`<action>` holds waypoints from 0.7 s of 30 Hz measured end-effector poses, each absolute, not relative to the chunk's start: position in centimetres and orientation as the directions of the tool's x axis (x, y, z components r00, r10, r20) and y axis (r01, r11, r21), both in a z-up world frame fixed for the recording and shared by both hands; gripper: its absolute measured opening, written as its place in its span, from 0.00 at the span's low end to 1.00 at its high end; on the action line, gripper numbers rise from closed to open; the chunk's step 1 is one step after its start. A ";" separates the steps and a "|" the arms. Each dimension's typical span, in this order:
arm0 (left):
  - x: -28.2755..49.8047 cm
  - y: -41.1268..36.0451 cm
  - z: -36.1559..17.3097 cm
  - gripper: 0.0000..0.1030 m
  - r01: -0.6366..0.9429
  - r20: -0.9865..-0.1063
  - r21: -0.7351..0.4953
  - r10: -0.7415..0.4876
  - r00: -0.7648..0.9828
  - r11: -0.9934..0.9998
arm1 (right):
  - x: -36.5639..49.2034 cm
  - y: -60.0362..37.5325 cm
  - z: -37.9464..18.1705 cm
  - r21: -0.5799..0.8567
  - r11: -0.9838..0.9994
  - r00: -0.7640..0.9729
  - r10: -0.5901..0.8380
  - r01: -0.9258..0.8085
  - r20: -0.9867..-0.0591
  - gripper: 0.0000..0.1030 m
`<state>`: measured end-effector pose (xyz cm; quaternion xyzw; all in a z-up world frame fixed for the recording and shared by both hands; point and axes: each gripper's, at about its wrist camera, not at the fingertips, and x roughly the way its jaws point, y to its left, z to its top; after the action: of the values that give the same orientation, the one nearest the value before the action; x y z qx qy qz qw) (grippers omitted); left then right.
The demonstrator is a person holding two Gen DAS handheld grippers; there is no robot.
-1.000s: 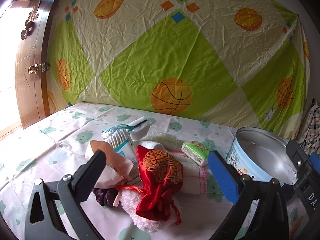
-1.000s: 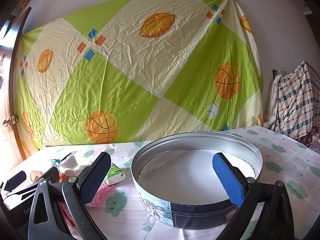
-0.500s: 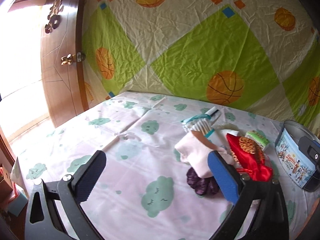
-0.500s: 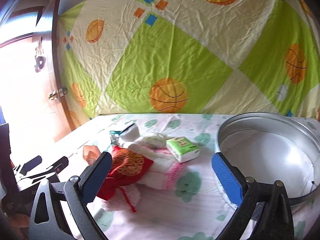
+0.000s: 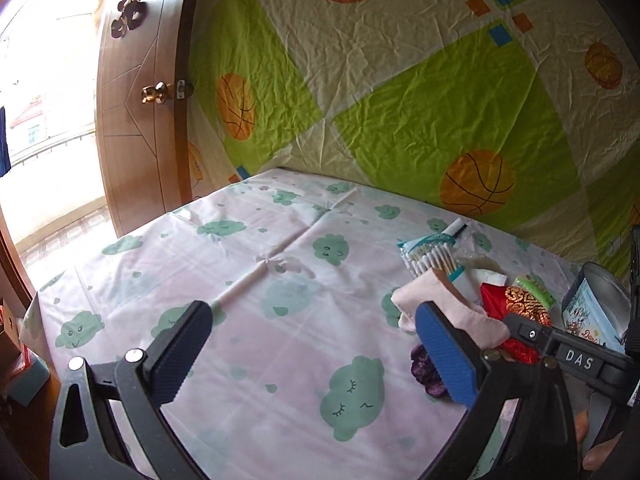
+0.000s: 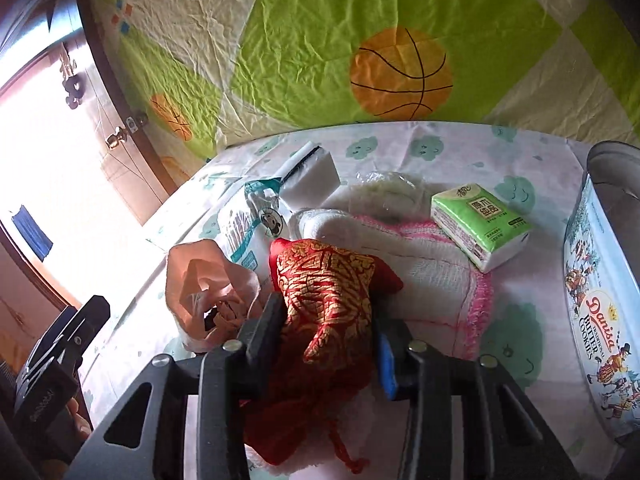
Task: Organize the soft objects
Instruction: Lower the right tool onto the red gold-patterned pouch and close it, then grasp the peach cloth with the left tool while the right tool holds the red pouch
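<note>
Right gripper [image 6: 330,336] has its jaws pinched tight on the red and gold pouch [image 6: 324,292], squeezing it at mid-body; left gripper [image 5: 316,354] hangs with jaws spread wide and nothing between them, over bare cloud-print tablecloth [image 5: 240,264] to the left of the pile.

Biggest thing out there: the round cookie tin [image 6: 600,280] at the right edge, lid off, the likely home for this lot. Left of it, the white towel with pink trim [image 6: 432,276] lies under the pouch, and a green tissue pack [image 6: 480,224] sits on its far corner. Further left, a bag of cotton swabs [image 6: 244,224] and a crumpled pink bag [image 6: 204,292] just beside the pouch.

That pouch looks light, limp and a touch slick, with drawstring cords dangling near. A mid-body grip should hold; I'd watch those cords for snagging.
</note>
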<state>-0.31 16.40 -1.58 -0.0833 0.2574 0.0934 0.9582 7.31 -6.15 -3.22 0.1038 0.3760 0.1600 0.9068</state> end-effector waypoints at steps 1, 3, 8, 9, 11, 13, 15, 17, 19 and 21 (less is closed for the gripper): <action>-0.2 16.1 -1.4 1.00 -0.211 -0.508 -0.117 0.124 0.852 0.971 | 6.8 -6.6 -2.7 0.324 0.918 0.673 0.390 -0.230 -0.628 0.33; 0.1 15.6 -1.2 1.00 -0.182 -0.504 -0.129 0.094 0.858 0.975 | 5.7 -7.6 -1.5 0.346 0.903 0.707 0.417 -0.254 -0.571 0.32; 1.7 13.9 -0.8 1.00 -0.132 -0.511 -0.161 0.032 0.859 0.978 | 3.0 -10.1 1.5 0.311 0.910 0.824 0.390 -0.275 -0.412 0.32; 2.3 13.4 -0.8 0.99 -0.122 -0.518 -0.166 0.019 0.855 0.979 | 2.4 -10.8 1.8 0.288 0.922 0.847 0.360 -0.259 -0.392 0.32; 3.6 12.4 -1.3 0.93 -0.096 -0.549 -0.166 -0.012 0.835 0.981 | 1.7 -11.7 2.0 0.227 0.951 0.882 0.285 -0.211 -0.375 0.32; 4.8 11.3 -2.0 0.85 -0.078 -0.582 -0.171 -0.037 0.813 0.982 | 1.6 -12.6 1.8 0.194 0.966 0.894 0.237 -0.173 -0.381 0.32; 6.1 10.4 -2.8 0.77 -0.067 -0.619 -0.179 -0.060 0.783 0.981 | 2.0 -13.6 1.4 0.217 0.964 0.886 0.233 -0.156 -0.400 0.32; 7.4 9.9 -3.9 0.54 -0.060 -0.660 -0.190 -0.082 0.746 0.980 | 2.6 -14.3 1.0 0.244 0.960 0.880 0.231 -0.137 -0.416 0.32; 8.4 9.8 -4.9 0.34 -0.057 -0.700 -0.215 -0.113 0.705 0.975 | 2.7 -14.6 1.0 0.265 0.955 0.876 0.236 -0.130 -0.421 0.32; 8.3 10.5 -5.0 0.23 -0.038 -0.674 -0.303 -0.186 0.715 0.952 | 2.4 -14.5 1.1 0.258 0.958 0.879 0.229 -0.127 -0.417 0.32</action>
<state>8.33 10.47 -4.98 -0.1488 0.3756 -0.0406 0.9138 2.38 -14.53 1.08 0.1122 0.2276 0.0923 0.9629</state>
